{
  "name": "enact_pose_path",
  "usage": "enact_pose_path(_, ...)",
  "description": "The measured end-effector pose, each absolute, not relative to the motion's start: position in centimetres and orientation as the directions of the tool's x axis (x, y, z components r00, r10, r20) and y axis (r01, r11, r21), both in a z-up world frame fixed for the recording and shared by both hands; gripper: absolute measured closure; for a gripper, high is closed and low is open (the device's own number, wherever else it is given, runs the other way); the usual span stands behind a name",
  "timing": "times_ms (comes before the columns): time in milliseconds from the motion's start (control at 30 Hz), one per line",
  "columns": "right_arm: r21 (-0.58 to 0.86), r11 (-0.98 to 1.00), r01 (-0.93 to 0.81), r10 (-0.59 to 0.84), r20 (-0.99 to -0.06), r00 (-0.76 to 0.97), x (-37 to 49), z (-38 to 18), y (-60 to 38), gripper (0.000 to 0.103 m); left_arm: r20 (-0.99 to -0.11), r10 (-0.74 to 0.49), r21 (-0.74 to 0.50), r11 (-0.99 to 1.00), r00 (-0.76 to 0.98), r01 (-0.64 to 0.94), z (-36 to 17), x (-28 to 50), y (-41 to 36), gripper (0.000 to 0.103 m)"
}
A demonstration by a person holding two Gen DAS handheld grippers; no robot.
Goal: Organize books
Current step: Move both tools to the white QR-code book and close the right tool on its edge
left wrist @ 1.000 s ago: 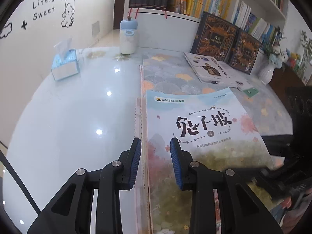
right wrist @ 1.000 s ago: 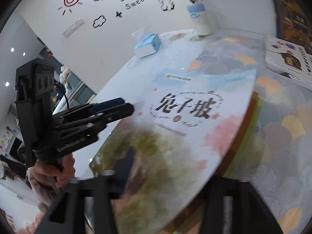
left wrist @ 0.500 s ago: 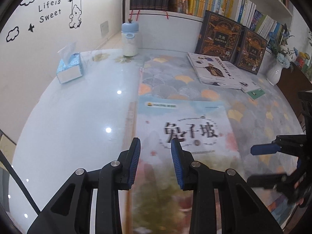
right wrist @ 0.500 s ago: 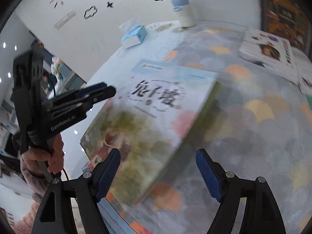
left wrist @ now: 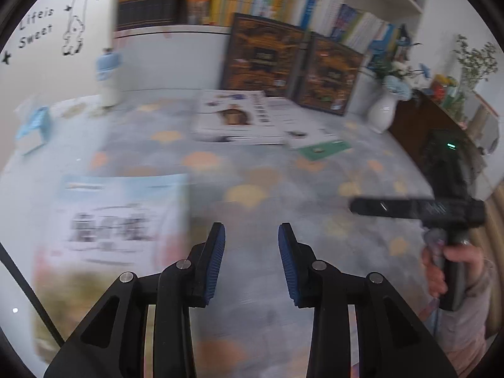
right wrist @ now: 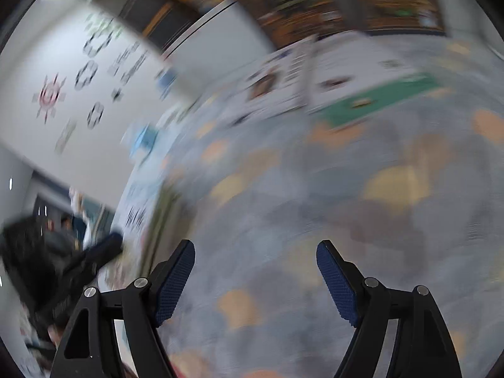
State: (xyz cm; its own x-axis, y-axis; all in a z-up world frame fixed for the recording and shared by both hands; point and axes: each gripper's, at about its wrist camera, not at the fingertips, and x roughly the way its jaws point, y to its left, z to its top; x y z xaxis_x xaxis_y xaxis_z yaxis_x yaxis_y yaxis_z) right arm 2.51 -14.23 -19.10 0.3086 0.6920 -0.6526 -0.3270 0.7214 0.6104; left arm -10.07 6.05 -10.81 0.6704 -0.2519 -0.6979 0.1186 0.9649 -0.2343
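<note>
I see my left hand-held gripper over the patterned bench, its blue pads a little apart with nothing between them; its jaws have just been opening. The pastel picture book lies flat on the bench to its left, blurred. My right hand-held gripper stands wide open and empty above bare bench. Farther back, a white book lies flat, with 2 dark ornate books upright against the shelf behind it.
</note>
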Motion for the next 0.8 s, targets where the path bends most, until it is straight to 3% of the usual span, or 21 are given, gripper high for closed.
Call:
enact_pose_path(133, 0.680, 0.709, -0.187, 0.690, -0.615, 0.381, 6.1, -20.6, -20.5, 0.025, -0.696, -0.263, -0.229, 0.963, 0.668, 0.141, -12.1, -8.8, 1.5, 0.070)
enact_pose_path(233, 0.744, 0.656, -0.129, 0.722, -0.567, 0.396, 8.8, -21.8, -22.9, 0.037, -0.729, -0.246, -0.193, 0.969, 0.639, 0.152, -14.2, -7.7, -0.9, 0.070)
enact_pose_path(300, 0.771, 0.631, -0.085, 0.732, -0.556, 0.394, 10.9, -23.0, -23.3, 0.038, -0.763, -0.229, -0.158, 0.973, 0.604, 0.169, -15.6, -7.3, -1.9, 0.070)
enact_pose_path(367, 0.789, 0.611, -0.066, 0.739, -0.538, 0.405, 12.7, -23.9, -23.3, 0.045, -0.779, -0.232, -0.161, 0.972, 0.582, 0.172, -16.5, -7.3, -1.9, 0.070)
enact_pose_path(500, 0.810, 0.585, -0.047, 0.746, -0.514, 0.423, 15.6, -23.9, -23.1, 0.045, -0.804, -0.265, -0.222, 0.964, 0.531, 0.145, -17.8, -6.8, -0.8, 0.070)
enact_pose_path(533, 0.796, 0.603, -0.061, 0.739, -0.528, 0.418, 16.3, -23.7, -22.6, 0.042, -0.807, -0.266, -0.225, 0.964, 0.528, 0.141, -17.9, -6.7, -0.7, 0.070)
enact_pose_path(667, 0.788, 0.608, -0.097, 0.753, -0.533, 0.386, 18.1, -22.8, -20.0, 0.007, -0.805, -0.284, -0.249, 0.959, 0.521, 0.137, -18.2, -6.8, -0.4, 0.070)
enact_pose_path(800, 0.735, 0.667, -0.122, 0.689, -0.546, 0.476, 18.2, -22.5, -18.5, 0.003, -0.805, -0.286, -0.250, 0.958, 0.519, 0.141, -18.2, -7.1, -0.5, 0.070)
